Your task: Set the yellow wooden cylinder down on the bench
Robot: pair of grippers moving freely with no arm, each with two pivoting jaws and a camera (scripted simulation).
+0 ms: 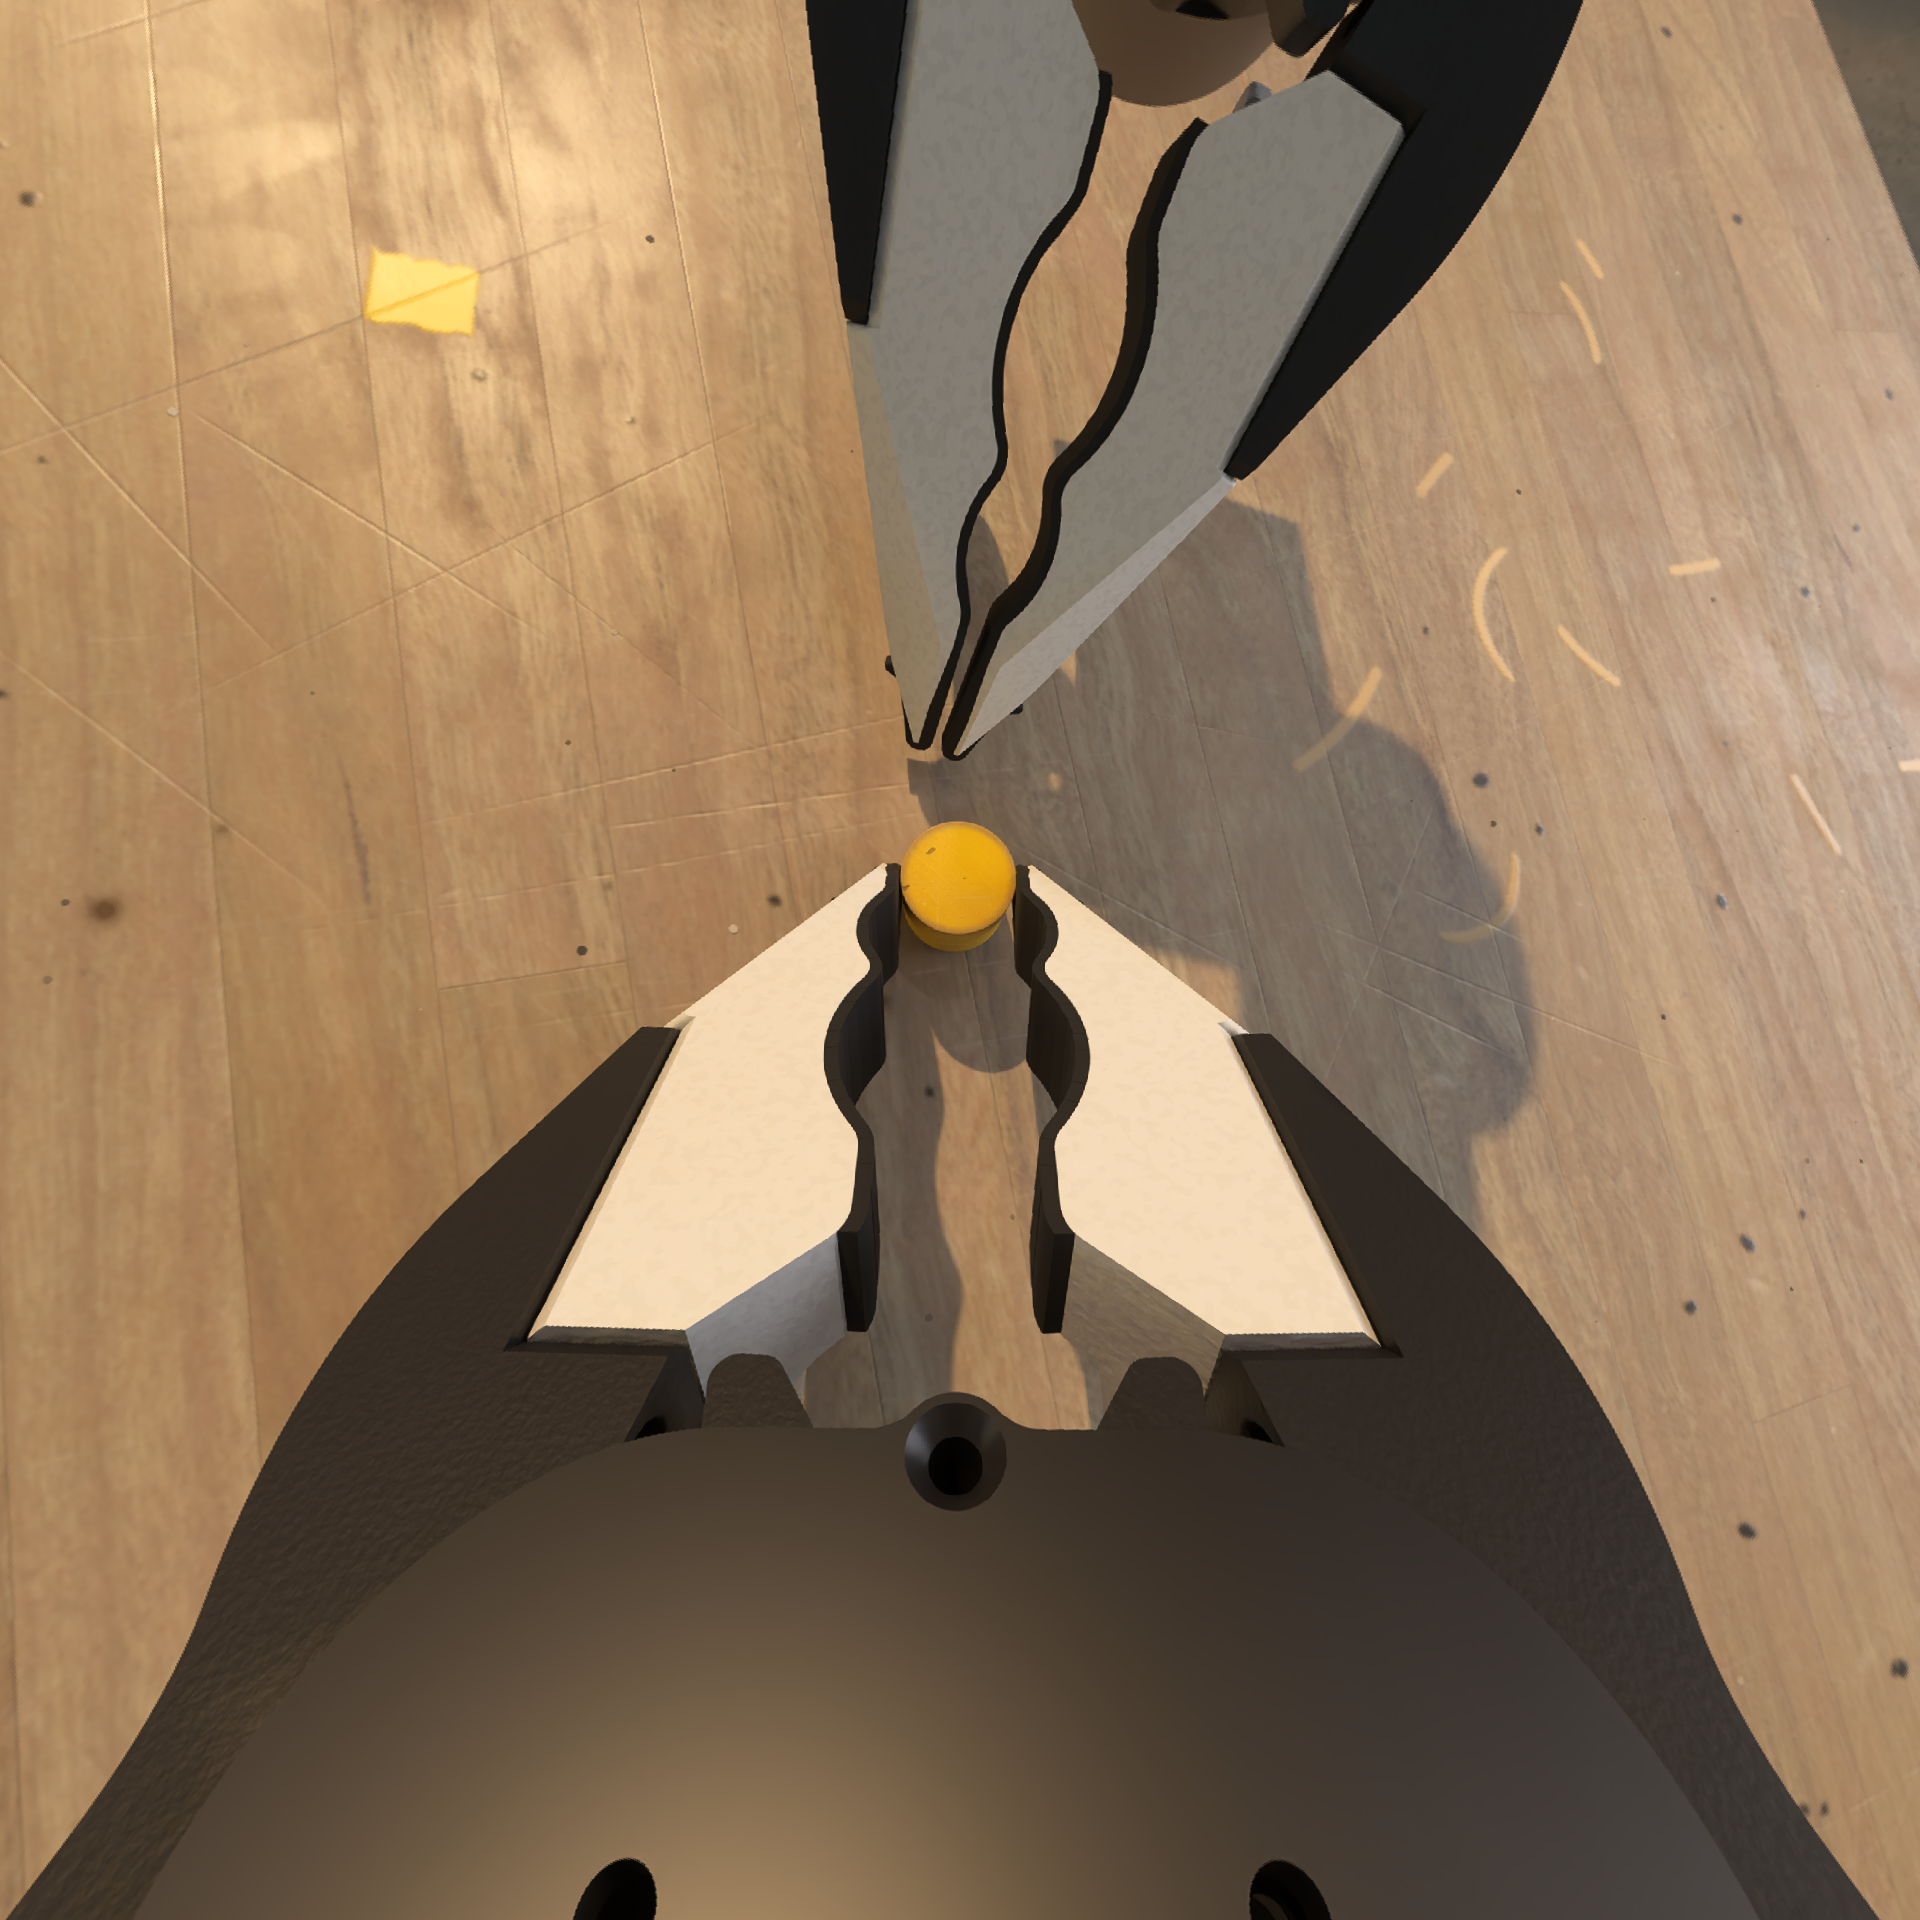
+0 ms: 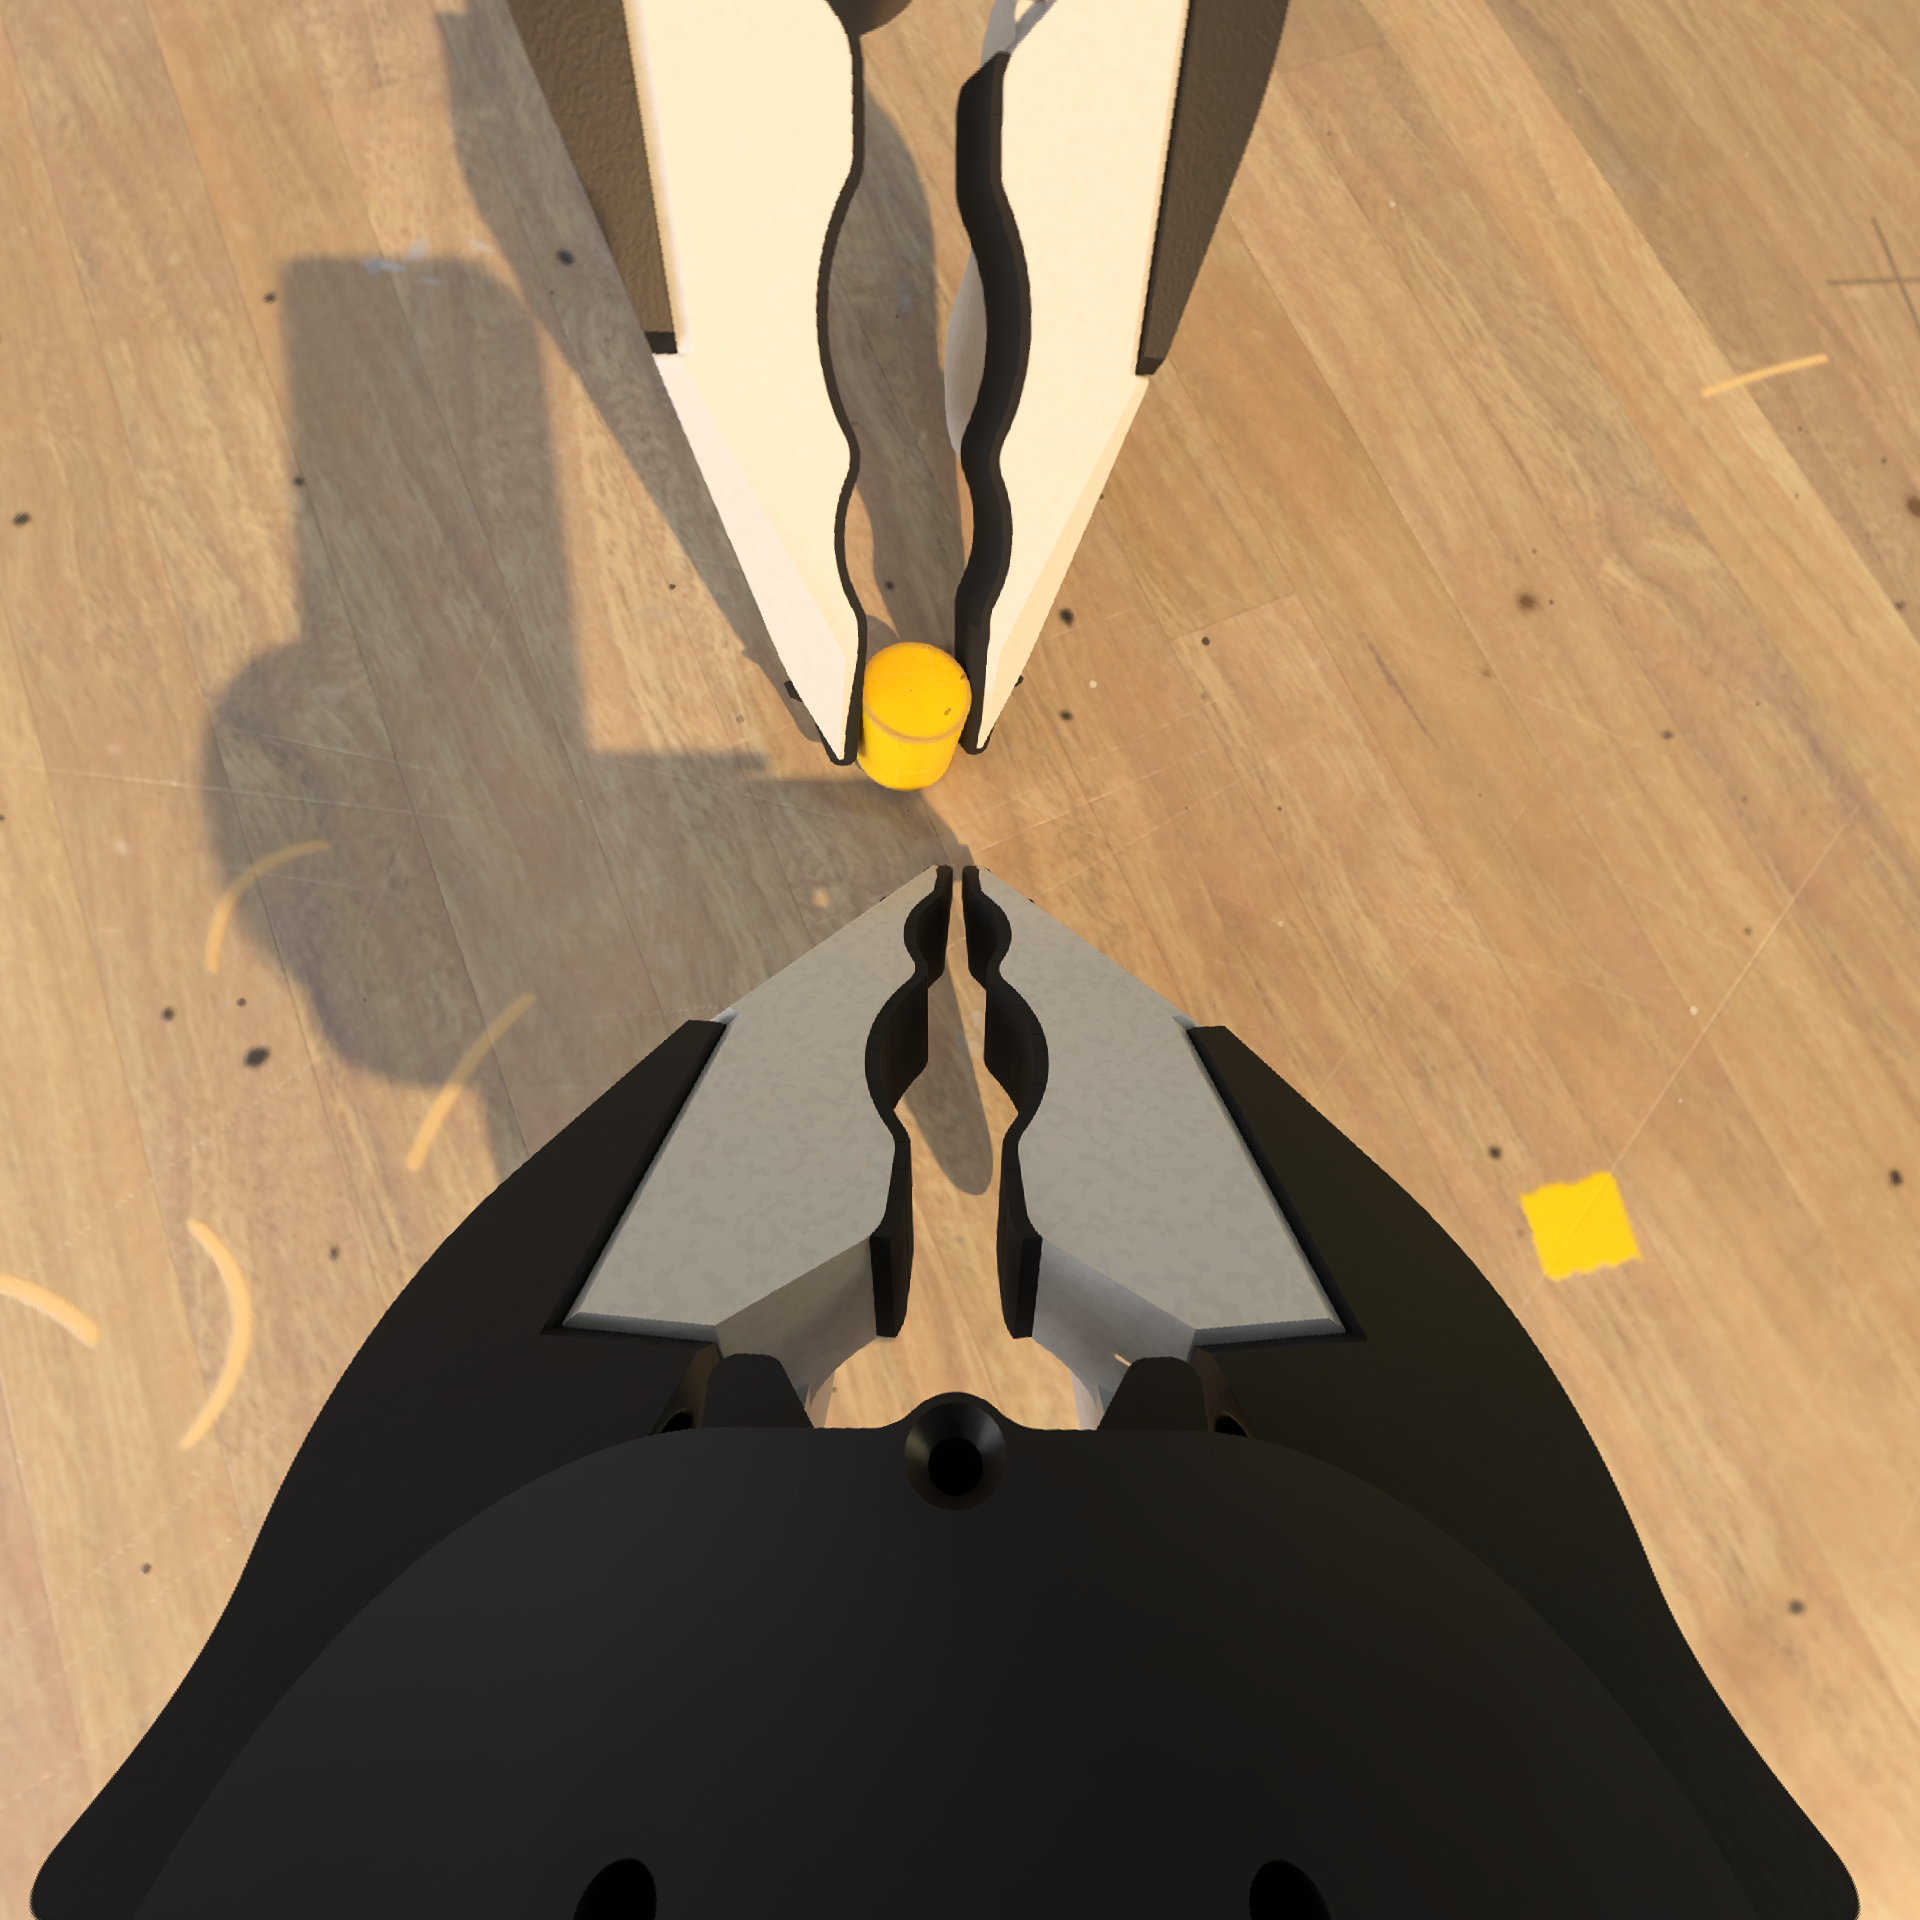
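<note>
The yellow wooden cylinder (image 1: 957,881) stands upright between the fingertips of my left gripper (image 1: 956,896), which is shut on its sides. In the right wrist view the cylinder (image 2: 912,717) hangs slightly below the left gripper's (image 2: 912,743) tips, at or just above the wooden bench (image 2: 1455,727); I cannot tell whether it touches. My right gripper (image 2: 956,875) is shut and empty, its tips a short way from the cylinder, facing the left gripper. It also shows in the left wrist view (image 1: 933,743).
A small yellow square patch (image 1: 421,293) lies flat on the bench, also in the right wrist view (image 2: 1579,1224). Thin curled wood shavings (image 1: 1496,613) (image 2: 223,1330) are scattered on the other side. The bench edge (image 1: 1860,62) shows far off.
</note>
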